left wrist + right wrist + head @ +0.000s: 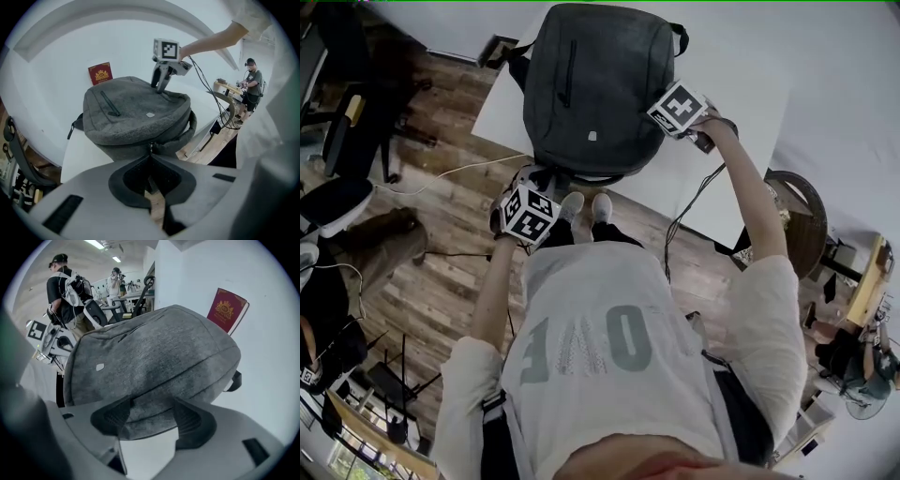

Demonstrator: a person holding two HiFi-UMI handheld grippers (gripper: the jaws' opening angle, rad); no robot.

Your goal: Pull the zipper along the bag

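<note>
The gray bag (591, 84) lies flat on the white counter (731, 103), with its near end at the counter edge closest to the person. The left gripper (150, 155) is positioned at that near end and angled downward. Its fingers are clenched together, and their tips meet at the small metal zipper pull (150, 147) on the bag's end seam, which appears to be pinched between them. The right gripper (150, 417) is positioned at the bag's right-hand side and points steeply down. Its fingers are spread wide and the rounded edge of the bag sits between them. The pads lie against or just beside the fabric, and a firm grasp cannot be confirmed. A red booklet (227, 309) stands on the counter beyond the bag, apart from both grippers.
</note>
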